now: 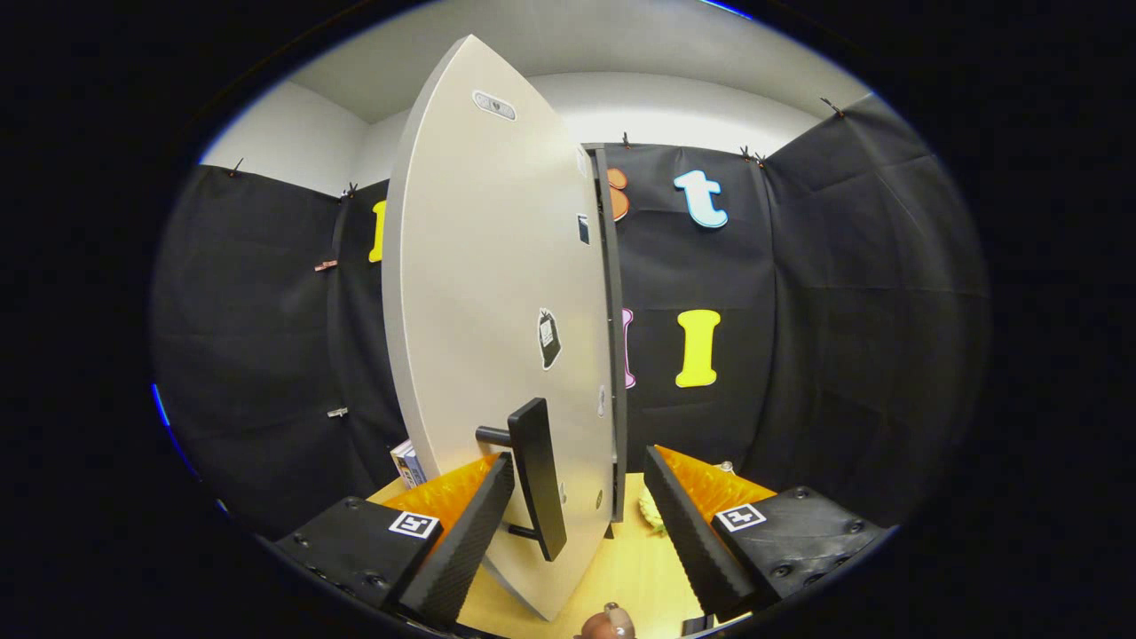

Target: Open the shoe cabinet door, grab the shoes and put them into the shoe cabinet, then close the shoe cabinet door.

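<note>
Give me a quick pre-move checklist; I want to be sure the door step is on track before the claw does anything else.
1. Claw open: ok, fingers spread wide.
2. Handle between the fingers: ok, it sits nearer the left finger.
3. Fingers pressing on the handle: not ok, neither visibly clamps it.
4. Cabinet door swung out from the cabinet edge: ok, partly open.
5. Shoes located: cannot tell.
6. Cabinet interior free: cannot tell, the door hides it.
</note>
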{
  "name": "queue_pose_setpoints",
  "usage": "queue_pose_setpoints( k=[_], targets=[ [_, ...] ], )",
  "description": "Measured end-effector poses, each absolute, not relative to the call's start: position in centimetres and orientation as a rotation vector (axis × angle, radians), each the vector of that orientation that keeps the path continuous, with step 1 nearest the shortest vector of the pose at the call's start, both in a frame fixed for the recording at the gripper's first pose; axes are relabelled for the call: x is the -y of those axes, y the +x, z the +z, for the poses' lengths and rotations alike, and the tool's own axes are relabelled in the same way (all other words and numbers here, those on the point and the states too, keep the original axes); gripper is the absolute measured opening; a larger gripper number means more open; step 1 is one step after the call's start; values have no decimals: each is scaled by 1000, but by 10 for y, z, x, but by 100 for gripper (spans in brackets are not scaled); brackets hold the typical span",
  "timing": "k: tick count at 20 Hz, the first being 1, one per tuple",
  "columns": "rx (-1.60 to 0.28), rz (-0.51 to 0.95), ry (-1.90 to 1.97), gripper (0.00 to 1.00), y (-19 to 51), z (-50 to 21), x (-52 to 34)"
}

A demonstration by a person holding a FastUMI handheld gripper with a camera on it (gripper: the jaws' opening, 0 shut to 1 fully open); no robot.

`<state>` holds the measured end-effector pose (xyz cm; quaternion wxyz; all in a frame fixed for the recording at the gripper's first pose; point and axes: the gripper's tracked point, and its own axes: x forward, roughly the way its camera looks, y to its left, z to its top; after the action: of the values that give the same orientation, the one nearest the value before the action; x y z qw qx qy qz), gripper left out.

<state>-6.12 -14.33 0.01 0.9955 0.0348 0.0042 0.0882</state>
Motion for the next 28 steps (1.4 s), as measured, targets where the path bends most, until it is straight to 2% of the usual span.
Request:
queue_pose_setpoints(
  k=[9, 17, 28],
  targets=[
    [-14, 143, 106, 97, -23, -18, 57],
    [-27, 217, 89, 98, -3, -26, -31],
    [-7, 240, 63, 100, -5, -20, -57]
  ],
)
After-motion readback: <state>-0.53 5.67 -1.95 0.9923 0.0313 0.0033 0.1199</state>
